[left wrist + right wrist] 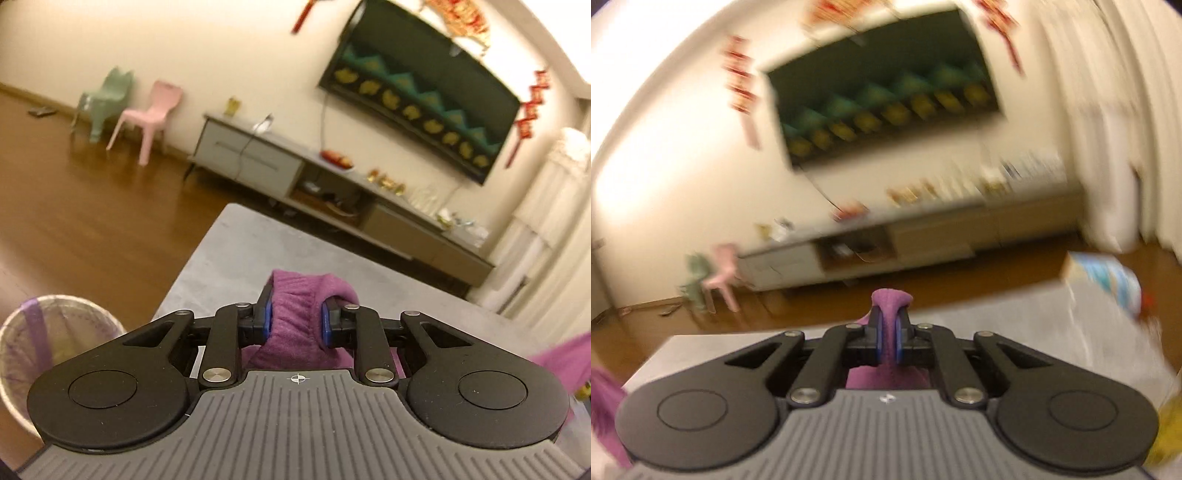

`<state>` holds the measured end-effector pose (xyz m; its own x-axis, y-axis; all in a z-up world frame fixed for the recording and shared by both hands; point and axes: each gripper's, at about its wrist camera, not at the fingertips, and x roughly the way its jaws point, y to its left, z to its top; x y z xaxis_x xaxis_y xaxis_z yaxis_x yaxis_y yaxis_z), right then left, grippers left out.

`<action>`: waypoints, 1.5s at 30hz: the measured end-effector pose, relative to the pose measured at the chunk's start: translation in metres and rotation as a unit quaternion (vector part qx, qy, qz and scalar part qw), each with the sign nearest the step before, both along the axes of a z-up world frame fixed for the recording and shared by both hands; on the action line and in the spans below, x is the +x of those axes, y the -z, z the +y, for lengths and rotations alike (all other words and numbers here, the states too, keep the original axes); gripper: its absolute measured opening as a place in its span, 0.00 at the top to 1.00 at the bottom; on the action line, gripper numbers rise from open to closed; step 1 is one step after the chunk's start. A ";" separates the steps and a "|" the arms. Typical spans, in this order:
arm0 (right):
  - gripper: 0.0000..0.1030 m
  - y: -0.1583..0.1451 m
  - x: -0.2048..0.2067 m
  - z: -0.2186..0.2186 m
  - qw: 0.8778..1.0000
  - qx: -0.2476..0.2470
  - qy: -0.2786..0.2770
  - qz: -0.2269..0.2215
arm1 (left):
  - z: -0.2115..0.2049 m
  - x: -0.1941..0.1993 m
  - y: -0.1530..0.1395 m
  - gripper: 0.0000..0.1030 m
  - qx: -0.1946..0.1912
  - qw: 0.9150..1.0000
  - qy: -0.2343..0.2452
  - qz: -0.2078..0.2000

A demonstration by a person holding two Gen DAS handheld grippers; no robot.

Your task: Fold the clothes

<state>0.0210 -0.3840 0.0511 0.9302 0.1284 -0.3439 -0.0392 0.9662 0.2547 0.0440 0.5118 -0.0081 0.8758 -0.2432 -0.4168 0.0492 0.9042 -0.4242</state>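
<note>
Living room: wood floor (92, 206), cream wall, dark wall-mounted TV (424, 99) showing a teal zigzag and yellow shapes, red-gold hanging decorations (532, 107) around it. Long grey-beige TV cabinet (258, 158) below, small clutter on top. Mint chair (107, 99) and pink chair (147, 118) side by side against wall, left of cabinet. White curtains (546, 221) at far right. Grey table (236, 254) in foreground of both views. Wire bin with purple-tinted liner (48, 339) beside table's left edge. Blue-white box (1108, 280) on table's right side in right view, blurred.

Purple garment (299, 310): fleece-like, soft nap, bunched. Held above table by both tools.

Left gripper (297, 315): blue pads (266, 317) partway apart, thick wad of purple fabric clamped between, bulging over tips. More purple fabric visible at right edge of that view.

Right gripper (887, 332): pads nearly together, thin fold of same garment pinched, small tuft sticking up past tips, rest hanging beneath. Purple fabric also at left edge of that view.

Right view heavily motion-blurred. No legible writing or brand; characters on red decorations unreadable.
</note>
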 end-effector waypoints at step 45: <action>0.94 -0.024 -0.012 -0.007 0.997 0.037 0.058 -0.018 | 0.005 -0.012 -0.073 1.00 -0.001 0.997 -0.013 -0.076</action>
